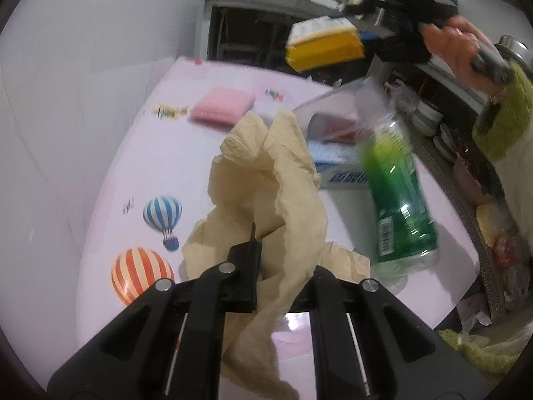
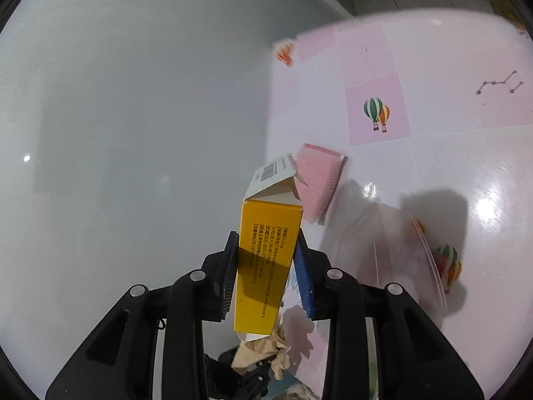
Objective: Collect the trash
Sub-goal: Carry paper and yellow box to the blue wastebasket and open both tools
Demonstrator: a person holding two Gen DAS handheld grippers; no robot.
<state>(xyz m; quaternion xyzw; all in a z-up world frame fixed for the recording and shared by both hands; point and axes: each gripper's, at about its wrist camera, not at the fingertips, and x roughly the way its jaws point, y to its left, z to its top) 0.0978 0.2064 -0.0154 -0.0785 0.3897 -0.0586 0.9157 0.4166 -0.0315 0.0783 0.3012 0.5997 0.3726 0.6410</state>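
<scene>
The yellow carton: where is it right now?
The yellow carton is clamped in the right hand-held gripper, lifted above the pink table, beyond the green bottle.

My left gripper [image 1: 266, 260] is clamped on the crumpled beige paper napkin [image 1: 266, 180] near me, while my right gripper [image 2: 266, 266], raised far right, pinches the yellow cardboard box [image 2: 263, 266] between its pads.

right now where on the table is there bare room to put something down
Bare patch: the table between the pink sponge, the blue striped balloon print and the wall-side edge. Crowded on the other side: crumpled beige paper in the left gripper, green bottle, blue-white packet.
</scene>
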